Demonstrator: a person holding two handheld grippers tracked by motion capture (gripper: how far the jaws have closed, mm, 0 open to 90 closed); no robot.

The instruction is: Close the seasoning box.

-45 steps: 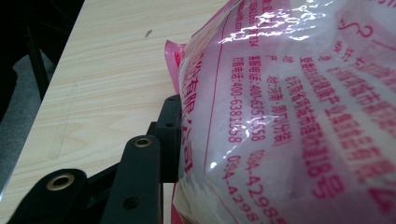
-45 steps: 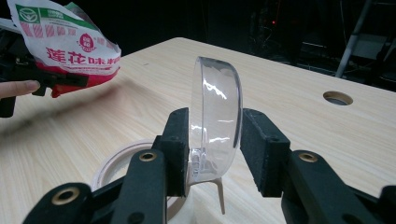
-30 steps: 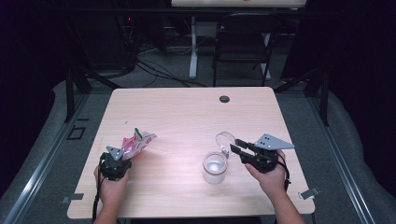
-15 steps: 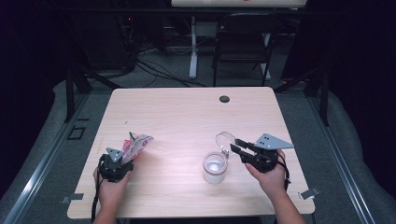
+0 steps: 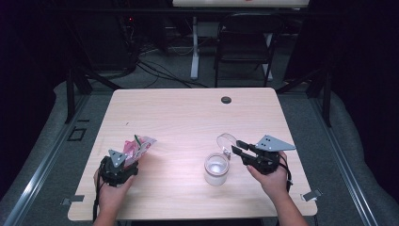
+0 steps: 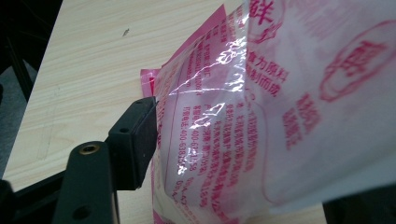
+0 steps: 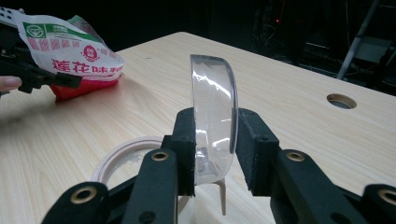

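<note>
My left gripper [image 5: 123, 162] is shut on a pink and white plastic packet [image 5: 137, 147] at the table's front left; the packet [image 6: 261, 116] hangs close before the camera with red print, and one black pad [image 6: 140, 140] presses its edge. My right gripper [image 5: 237, 148] is shut on a clear round lid [image 5: 227, 140], held on edge just above and right of an open clear jar [image 5: 216, 168]. In the right gripper view the lid [image 7: 214, 116] stands upright between both pads, the jar's rim [image 7: 119, 158] lies below, and the packet [image 7: 70, 51] with the other gripper [image 7: 32, 70] sits far left.
The light wooden table [image 5: 188, 117] has a round cable hole [image 5: 226, 100] near its far edge. A dark chair [image 5: 244, 42] and a white desk leg [image 5: 194, 47] stand beyond the table, with cables on the floor.
The left gripper has drawn the packet a little back toward the front left. The right gripper and lid have stayed in place.
</note>
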